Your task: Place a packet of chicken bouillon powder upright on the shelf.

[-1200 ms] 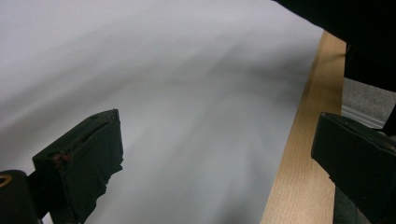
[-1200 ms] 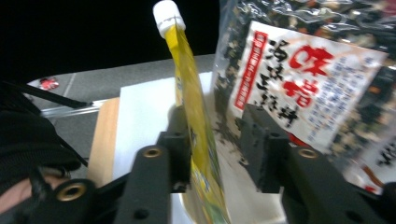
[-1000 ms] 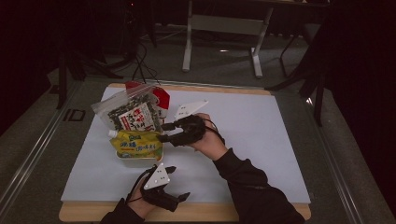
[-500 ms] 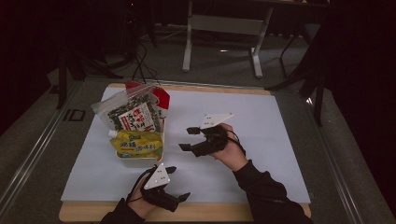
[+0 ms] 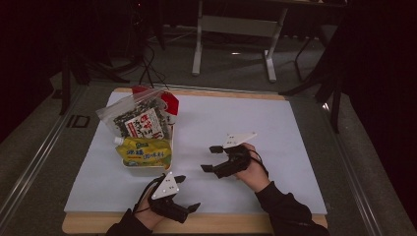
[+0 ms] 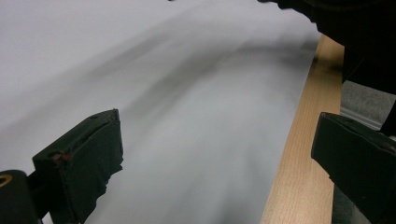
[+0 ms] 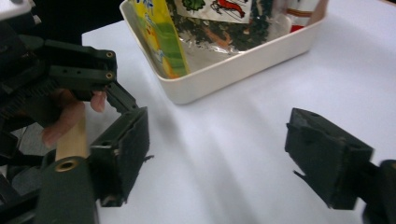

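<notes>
The right gripper (image 5: 210, 158) hovers low over the white sheet (image 5: 275, 128), its two blocky black jaws spread wide with nothing between them; they have just been opening. In the right gripper view the jaw pads look matt and rubbery, with square faces and slightly ragged edges, and only smooth paper lies in the gap. Just beyond them sits a shallow white tray (image 7: 243, 65) with rounded corners and a thick plastic rim. A glossy yellow pouch (image 7: 156, 32) leans upright against its near wall, and behind it stands a clear bag of dark dried flakes (image 7: 219, 21) with a printed label. From the high view the tray (image 5: 129, 164) lies to the left of the right gripper, near but apart from it, and a red and white packet (image 5: 169, 105) stands at the back. The left gripper (image 5: 189, 193) rests near the table's front edge, its jaws also apart and empty, over the pale wooden edge (image 6: 299, 154) of the table where the sheet ends.
</notes>
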{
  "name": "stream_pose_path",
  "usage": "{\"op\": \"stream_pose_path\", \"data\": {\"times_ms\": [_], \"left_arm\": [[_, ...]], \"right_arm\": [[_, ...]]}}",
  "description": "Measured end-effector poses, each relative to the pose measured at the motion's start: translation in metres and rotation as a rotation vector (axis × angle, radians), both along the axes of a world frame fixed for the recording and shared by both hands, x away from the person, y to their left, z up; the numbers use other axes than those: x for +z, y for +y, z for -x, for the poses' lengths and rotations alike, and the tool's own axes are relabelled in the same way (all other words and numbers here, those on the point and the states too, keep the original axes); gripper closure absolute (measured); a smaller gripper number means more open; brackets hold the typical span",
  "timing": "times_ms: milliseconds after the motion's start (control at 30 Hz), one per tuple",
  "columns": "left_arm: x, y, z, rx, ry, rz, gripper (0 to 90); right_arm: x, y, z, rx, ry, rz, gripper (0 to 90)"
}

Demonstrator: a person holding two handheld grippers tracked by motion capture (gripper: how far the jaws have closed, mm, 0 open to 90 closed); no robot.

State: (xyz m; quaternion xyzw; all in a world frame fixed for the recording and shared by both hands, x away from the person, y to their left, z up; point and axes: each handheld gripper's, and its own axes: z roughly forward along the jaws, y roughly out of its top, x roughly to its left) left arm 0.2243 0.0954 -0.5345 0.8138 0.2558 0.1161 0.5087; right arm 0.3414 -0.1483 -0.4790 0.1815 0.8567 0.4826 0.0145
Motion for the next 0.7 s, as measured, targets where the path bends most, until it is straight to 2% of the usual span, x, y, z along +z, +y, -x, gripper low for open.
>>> {"op": "stream_pose_path", "data": {"times_ms": [267, 600, 700], "left_arm": [[0.000, 0.000, 0.000, 0.000, 0.002, 0.003, 3.3], [0.000, 0.000, 0.000, -0.002, 0.003, 0.000, 3.3], [0.000, 0.000, 0.001, -0.003, 0.001, -0.001, 3.3]], "right_arm": [[-0.012, -0.021, 0.007, -0.019, 0.039, -0.022, 20.1], [-0.027, -0.037, 0.019, -0.029, 0.040, 0.005, 15.6], [-0.031, -0.044, 0.022, -0.041, 0.028, 0.005, 15.3]]}}
